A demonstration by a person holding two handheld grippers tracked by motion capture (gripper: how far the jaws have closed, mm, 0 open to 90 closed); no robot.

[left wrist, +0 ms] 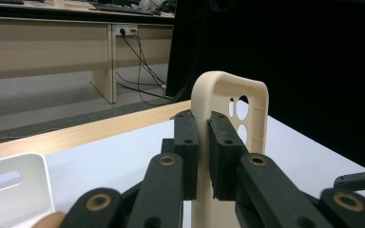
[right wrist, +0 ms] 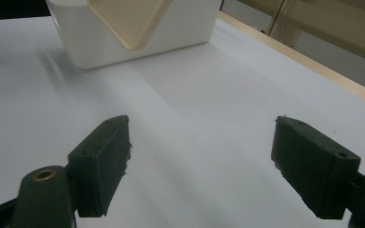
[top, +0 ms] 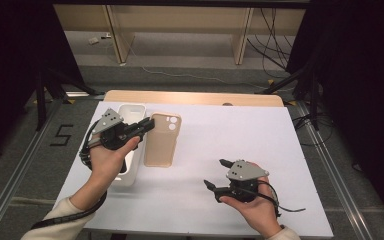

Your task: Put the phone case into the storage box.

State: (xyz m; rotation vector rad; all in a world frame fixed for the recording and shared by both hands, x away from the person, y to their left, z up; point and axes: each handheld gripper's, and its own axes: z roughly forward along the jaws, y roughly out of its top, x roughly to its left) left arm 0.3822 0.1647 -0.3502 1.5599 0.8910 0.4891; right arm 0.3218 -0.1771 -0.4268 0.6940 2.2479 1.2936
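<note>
Left gripper [left wrist: 203,142] pinches the thin side rim of a light, bendy beige plastic phone case [top: 161,140] near the table's left edge; right gripper [top: 216,173] gapes empty.

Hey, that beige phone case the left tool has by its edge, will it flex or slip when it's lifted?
The phone case looks thin-walled and hollow, so probably light. The left tool pinches just one side wall, so the case may bend or swing a little. Its surface looks smooth, so it could slip somewhat.
</note>
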